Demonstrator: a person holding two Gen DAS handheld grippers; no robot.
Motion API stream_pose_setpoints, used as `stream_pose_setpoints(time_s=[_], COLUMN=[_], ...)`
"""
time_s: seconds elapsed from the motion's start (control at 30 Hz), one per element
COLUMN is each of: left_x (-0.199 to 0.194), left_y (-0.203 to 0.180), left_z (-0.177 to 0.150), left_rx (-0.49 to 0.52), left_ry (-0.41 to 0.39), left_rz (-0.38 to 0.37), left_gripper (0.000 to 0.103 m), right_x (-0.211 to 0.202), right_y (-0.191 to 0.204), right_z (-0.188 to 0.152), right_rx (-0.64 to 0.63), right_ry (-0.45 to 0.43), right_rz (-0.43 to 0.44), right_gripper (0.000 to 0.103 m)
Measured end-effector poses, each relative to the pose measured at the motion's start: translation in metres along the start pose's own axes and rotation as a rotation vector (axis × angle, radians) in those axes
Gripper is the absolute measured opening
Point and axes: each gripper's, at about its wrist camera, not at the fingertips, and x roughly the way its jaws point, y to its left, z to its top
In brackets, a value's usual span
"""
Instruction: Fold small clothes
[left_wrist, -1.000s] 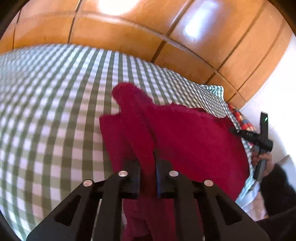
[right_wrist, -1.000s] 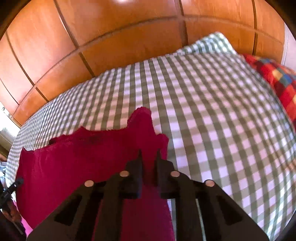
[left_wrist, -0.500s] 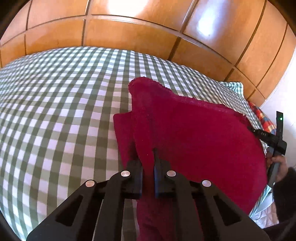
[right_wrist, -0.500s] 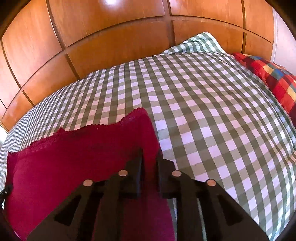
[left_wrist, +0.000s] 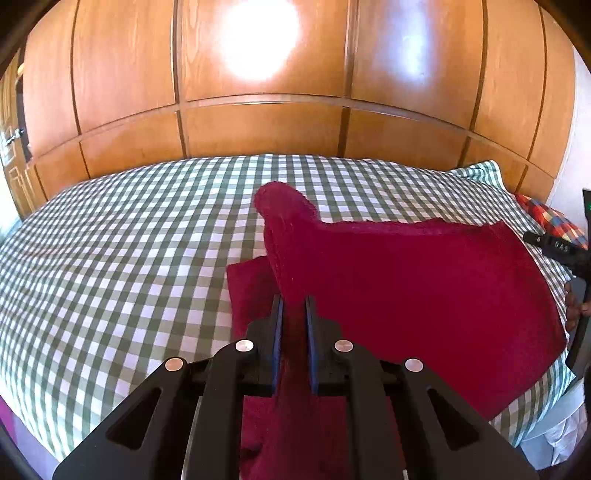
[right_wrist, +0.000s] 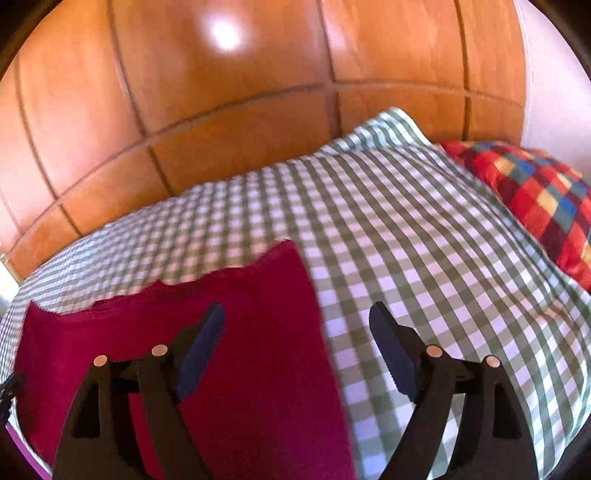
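Observation:
A dark red knitted garment (left_wrist: 413, 280) lies spread over the green-and-white checked bed cover (left_wrist: 110, 258). My left gripper (left_wrist: 294, 306) is shut on a raised fold of that garment, which stands up in a ridge ahead of the pads. In the right wrist view the same red garment (right_wrist: 236, 332) lies flat under my right gripper (right_wrist: 297, 325), whose jaws are opening wide; the cloth has dropped out from between them and no pad presses on it. The right gripper's body shows at the right edge of the left wrist view, held by a hand.
A wooden panelled wall (left_wrist: 258, 122) runs behind the bed. A cushion checked in red, blue and yellow (right_wrist: 532, 199) lies at the bed's right end. The bed cover stretches wide to the left of the garment.
My right gripper has let go of the garment's corner and spread its jaws. The left gripper has kept its grip and swung its view up toward the wall; the garment now lies flatter.

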Motion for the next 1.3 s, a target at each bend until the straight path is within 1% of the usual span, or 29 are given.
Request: stream_pose_setpoints(time_s=[0.07,0.2,0.27,0.3,0.4,0.47,0.6,0.7,0.73,0.77,0.8,0.83,0.9,0.97,1.03,1.1,1.2,1.27,1.3], left_x=[0.000,-0.004,-0.007,-0.010,-0.013,-0.014,-0.015,-0.014,-0.014,-0.014,-0.015,-0.016,-0.016,-0.016,-0.022,-0.028,-0.036,-0.042,-0.045], left_y=[-0.002,-0.001,0.001,0.002,0.003,0.005,0.010,0.015,0.016,0.018,0.020,0.023,0.030,0.041,0.059,0.078,0.106,0.117,0.120], left_z=[-0.002,-0.006,-0.008,-0.009,-0.012,-0.013,-0.016,-0.019,-0.020,-0.021,-0.023,-0.024,-0.027,-0.031,-0.037,-0.042,-0.049,-0.052,-0.054], left_rx=[-0.001,-0.012,-0.017,-0.020,-0.022,-0.028,-0.037,-0.044,-0.047,-0.051,-0.060,-0.067,-0.082,-0.121,-0.189,-0.267,-0.379,-0.413,-0.426], left_ry=[0.001,0.001,-0.005,-0.011,-0.012,-0.012,-0.005,0.004,0.009,0.012,0.010,0.010,0.035,0.056,0.048,0.026,0.019,0.006,0.003], left_rz=[0.008,0.007,0.005,0.007,0.011,0.014,0.025,0.036,0.040,0.042,0.042,0.035,0.010,-0.016,-0.088,-0.103,-0.169,-0.205,-0.259], left_gripper=[0.009,0.009,0.029,0.031,0.032,0.032,0.032,0.032,0.036,0.050,0.057,0.060,0.060,0.060,0.060,0.060,0.060,0.060,0.060], right_x=[-0.009,-0.020,-0.022,-0.022,-0.021,-0.018,-0.010,0.001,0.003,0.003,0.004,0.003,0.005,0.004,0.001,-0.002,-0.004,-0.003,-0.003], right_y=[0.008,0.035,0.047,0.053,0.076,0.089,0.105,0.108,0.109,0.111,0.113,0.114,0.113,0.109,0.108,0.109,0.110,0.113,0.114], right_z=[-0.001,-0.012,-0.020,-0.024,-0.042,-0.055,-0.078,-0.088,-0.090,-0.093,-0.095,-0.096,-0.097,-0.097,-0.101,-0.106,-0.110,-0.112,-0.113], right_rx=[-0.009,-0.049,-0.066,-0.075,-0.108,-0.132,-0.166,-0.176,-0.183,-0.194,-0.204,-0.203,-0.182,-0.150,-0.176,-0.206,-0.223,-0.249,-0.261], right_ry=[-0.004,0.023,0.042,0.057,0.102,0.135,0.176,0.184,0.185,0.185,0.184,0.182,0.187,0.162,0.137,0.111,0.084,0.072,0.065], right_rz=[0.039,0.152,0.191,0.215,0.277,0.303,0.303,0.302,0.304,0.304,0.293,0.288,0.287,0.311,0.317,0.315,0.312,0.299,0.291], right_gripper=[0.081,0.081,0.081,0.081,0.082,0.082,0.089,0.096,0.099,0.101,0.101,0.101,0.101,0.101,0.101,0.101,0.101,0.101,0.101])
